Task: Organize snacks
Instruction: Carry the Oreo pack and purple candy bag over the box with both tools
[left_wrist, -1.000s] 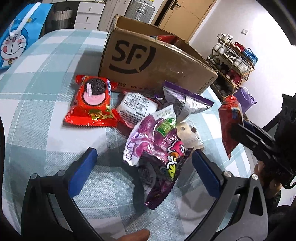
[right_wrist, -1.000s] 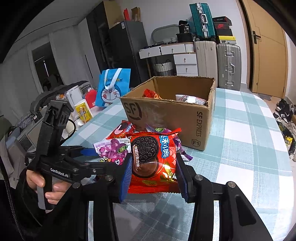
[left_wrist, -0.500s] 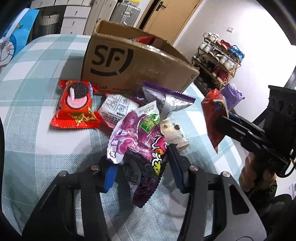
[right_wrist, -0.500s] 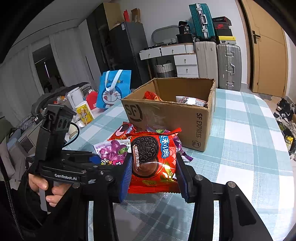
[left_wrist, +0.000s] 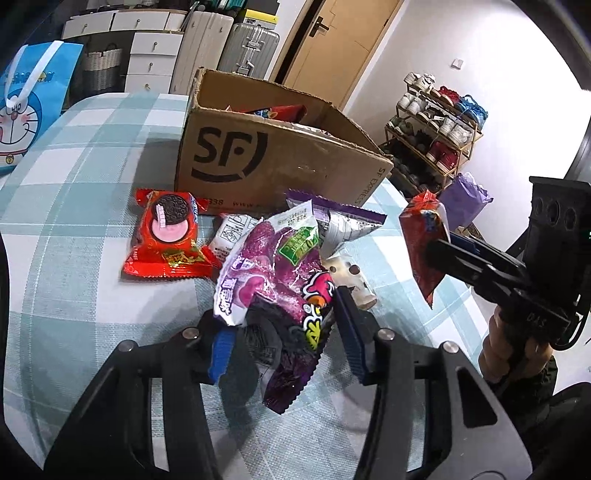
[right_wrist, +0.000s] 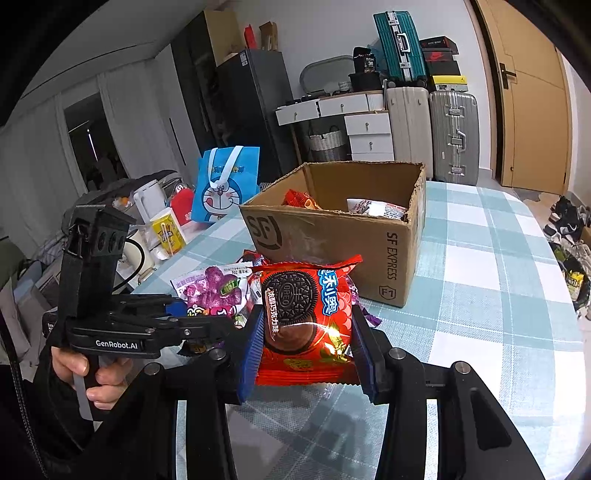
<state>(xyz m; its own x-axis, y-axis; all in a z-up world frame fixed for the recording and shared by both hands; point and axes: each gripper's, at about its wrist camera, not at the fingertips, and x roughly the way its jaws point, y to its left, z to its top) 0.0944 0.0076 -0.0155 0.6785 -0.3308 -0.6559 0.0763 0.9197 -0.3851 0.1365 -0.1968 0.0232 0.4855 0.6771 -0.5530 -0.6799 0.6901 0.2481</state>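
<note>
Left tongs (left_wrist: 282, 332) clamp the purple foil grape-candy pouch (left_wrist: 275, 280) between blue ribbed pads; pouch crumpled, glossy, lifted off the desk with its lower end hanging. Right tongs (right_wrist: 308, 345) grip the red foil Oreo cookie packet (right_wrist: 306, 317) by both side edges, held upright and clear of the desk, printed face toward the camera.

Desk: pale teal-and-white checked tablecloth (right_wrist: 480, 295). Brown cardboard SF Express box (left_wrist: 273, 162) stands open-topped on it, with a few red and white wrappers inside. In front of the box, on the cloth: a second red Oreo packet with pink cream picture (left_wrist: 166, 236) lying flat, a white printed sachet (left_wrist: 232, 232) beside it, a purple-and-silver foil pouch (left_wrist: 332, 221), and a cream block with dark holes (left_wrist: 351, 280) near the left tongs' right pad.

Room: blue Doraemon tote bag (right_wrist: 225, 184) at the desk's far edge, white drawer unit (right_wrist: 354, 125), grey and white hard suitcases (right_wrist: 432, 133), a teal suitcase (right_wrist: 399, 44) stacked above, wooden door (right_wrist: 532, 96), loaded shoe rack (left_wrist: 436, 133) by the white wall.
</note>
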